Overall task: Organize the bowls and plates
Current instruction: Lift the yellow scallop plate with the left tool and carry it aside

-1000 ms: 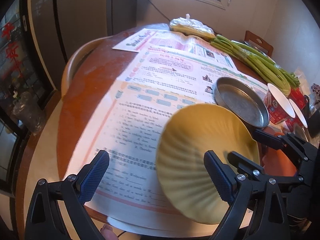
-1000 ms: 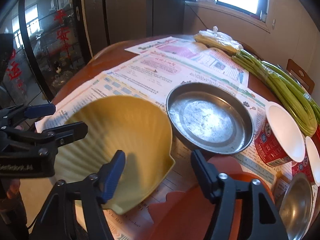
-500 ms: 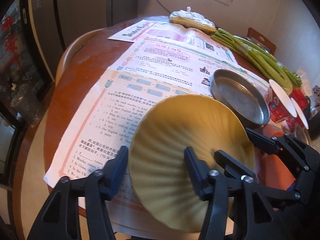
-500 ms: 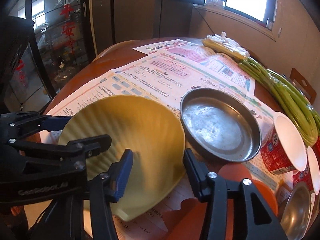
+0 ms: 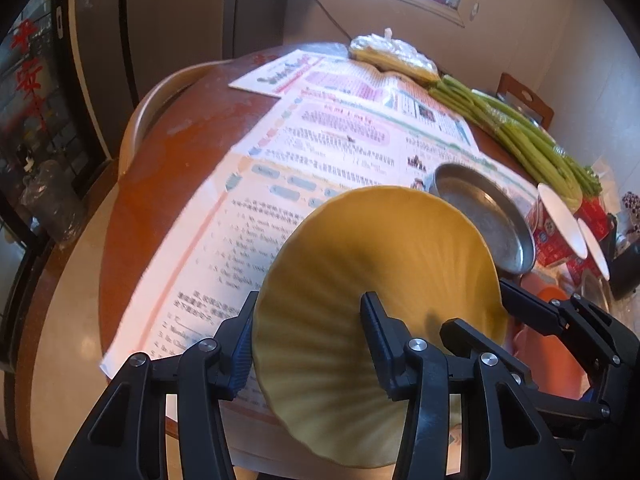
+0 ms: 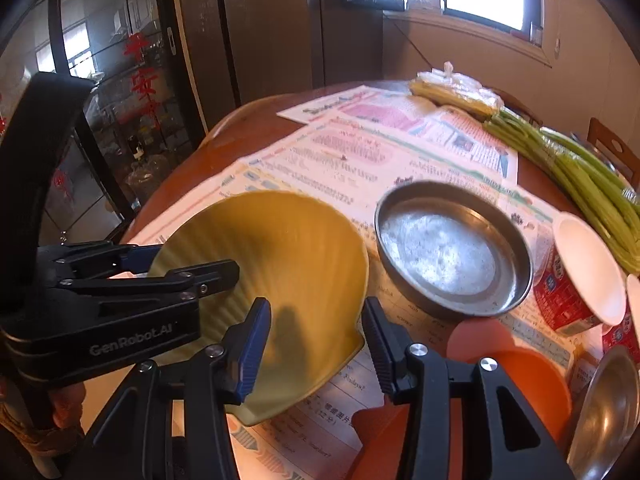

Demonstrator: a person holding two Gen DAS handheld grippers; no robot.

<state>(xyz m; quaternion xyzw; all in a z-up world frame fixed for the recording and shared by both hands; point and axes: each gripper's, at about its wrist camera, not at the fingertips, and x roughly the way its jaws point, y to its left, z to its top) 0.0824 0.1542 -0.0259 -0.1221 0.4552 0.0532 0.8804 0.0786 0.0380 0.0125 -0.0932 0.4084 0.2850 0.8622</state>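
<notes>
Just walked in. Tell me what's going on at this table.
A person is working two handheld claws on a yellow shell-shaped ribbed plate over a newspaper-covered round table. The left claw and the right claw are each clamped on the plate's rim on opposite sides, holding it tilted. Beside it sit a round metal pan and an orange plastic bowl, with red-and-white paper cups further right.

one yellow plate (image 6: 280, 256); one metal pan (image 6: 452, 248); two paper cups (image 6: 580, 276)
</notes>
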